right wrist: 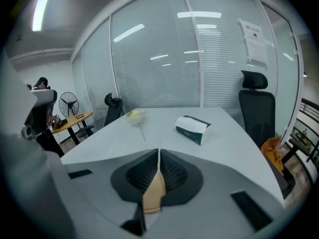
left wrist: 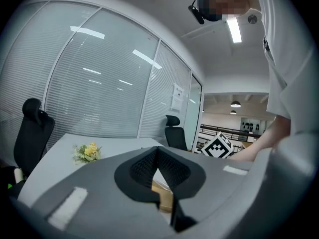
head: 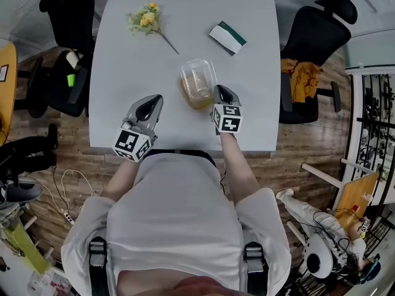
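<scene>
Overhead, in the head view, a clear plastic container [head: 197,82] with yellowish-brown contents sits on the grey desk [head: 123,73], at the middle of its near half. The right gripper [head: 218,91] lies against the container's right edge. The left gripper [head: 155,98] rests near the container's left side, apart from it and pointing toward it. At the far end of the desk, a small bunch of yellow flowers [head: 147,18] lies to the left and a tissue box [head: 227,37] to the right.

In the left gripper view, the left gripper [left wrist: 157,149] has its fingers closed tip to tip with nothing between them. A tan patch of the container [left wrist: 162,195] shows through the gap behind the tips. The flowers [left wrist: 87,152] lie far left, and the right gripper's marker cube [left wrist: 218,146] shows at the right.

In the right gripper view, the right gripper [right wrist: 158,152] also has its fingers pressed together. The container's tan [right wrist: 153,193] fills the gap behind the tips, though a pinch on the rim cannot be confirmed. The tissue box [right wrist: 193,127] and the flowers [right wrist: 135,114] lie beyond.

The container looks light and thin-walled, so it would likely flex under a squeeze and slide on the smooth desk. The stiffer rim or a corner seems the safer place to take hold, and it would need keeping level.
</scene>
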The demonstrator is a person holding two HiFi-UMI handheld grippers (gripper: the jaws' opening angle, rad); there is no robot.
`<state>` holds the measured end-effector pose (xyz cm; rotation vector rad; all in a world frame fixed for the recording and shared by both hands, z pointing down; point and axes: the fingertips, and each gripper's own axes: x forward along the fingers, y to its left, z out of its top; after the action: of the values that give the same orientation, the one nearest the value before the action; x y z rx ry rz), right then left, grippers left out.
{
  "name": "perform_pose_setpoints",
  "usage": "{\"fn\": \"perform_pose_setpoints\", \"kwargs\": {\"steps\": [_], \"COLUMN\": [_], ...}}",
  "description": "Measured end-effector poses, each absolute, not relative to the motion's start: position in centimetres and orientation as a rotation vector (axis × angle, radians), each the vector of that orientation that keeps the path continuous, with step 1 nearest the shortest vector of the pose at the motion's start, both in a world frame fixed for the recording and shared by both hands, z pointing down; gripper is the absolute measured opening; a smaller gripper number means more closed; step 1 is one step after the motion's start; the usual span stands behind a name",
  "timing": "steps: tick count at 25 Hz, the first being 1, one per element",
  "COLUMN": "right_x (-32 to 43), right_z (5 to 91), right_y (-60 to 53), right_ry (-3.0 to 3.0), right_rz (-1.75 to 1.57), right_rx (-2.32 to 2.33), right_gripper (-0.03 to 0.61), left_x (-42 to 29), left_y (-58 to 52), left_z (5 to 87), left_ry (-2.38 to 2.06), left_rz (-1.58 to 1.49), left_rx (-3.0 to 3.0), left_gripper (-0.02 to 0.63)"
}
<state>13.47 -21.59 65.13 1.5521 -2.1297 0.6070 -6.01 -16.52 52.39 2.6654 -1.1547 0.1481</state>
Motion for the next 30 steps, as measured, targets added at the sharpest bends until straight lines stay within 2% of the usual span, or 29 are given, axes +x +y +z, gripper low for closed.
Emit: {"fn": "perform_pose_setpoints", "kwargs": {"steps": [19,30], "right_x": [13.6,12.7], "right_z": [45.5,38.2], "right_y": [-17.7,-15.5], "right_ry": [-2.352,-2.414], "right_rz": [0.292,0.147], "right_rx": [1.985,2.05], "right_gripper": [0.018,0.018], "left_x": [-10.4,-12.6], "left_y": [-17.0,-16.0], "left_z": [43.4,37.8], "left_ry": [-1.392,-1.534], "left_rz": [-0.017,-0.103], "left_rx": [2.796,2.827], "left_gripper": [0.009,0.009]}}
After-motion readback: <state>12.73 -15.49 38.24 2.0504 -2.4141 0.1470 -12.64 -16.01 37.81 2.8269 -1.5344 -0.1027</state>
